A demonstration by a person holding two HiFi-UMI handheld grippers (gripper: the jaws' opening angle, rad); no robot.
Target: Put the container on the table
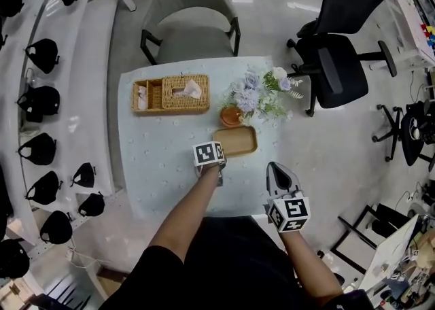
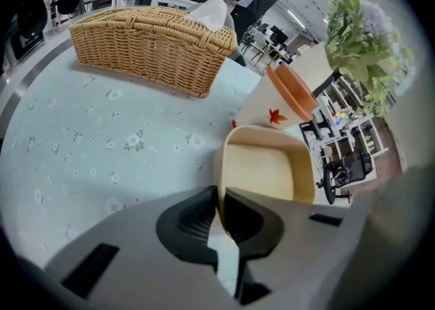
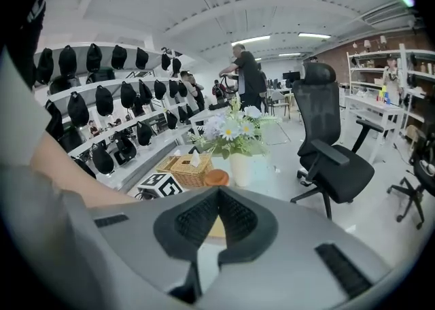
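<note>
The container [image 1: 234, 141] is a shallow tan rectangular tray with rounded corners, lying near the middle of the table [image 1: 156, 166], just in front of the flowers. My left gripper [image 1: 214, 156] is shut on the container's near rim. In the left gripper view the jaws [image 2: 221, 196] pinch that thin rim and the container [image 2: 262, 173] stretches away from them, low over the flowered cloth. I cannot tell whether it rests on the cloth. My right gripper [image 1: 275, 167] is shut and empty, off the table's near right corner; in its own view the jaws [image 3: 217, 190] meet with nothing between them.
A wicker basket with tissues [image 1: 170, 94] stands at the table's back left. A vase of flowers [image 1: 262, 94] and an orange bowl [image 1: 231, 115] stand just behind the container. A grey chair [image 1: 190, 16] is behind the table, black office chairs [image 1: 340, 57] to the right, shelves [image 1: 41, 145] on the left.
</note>
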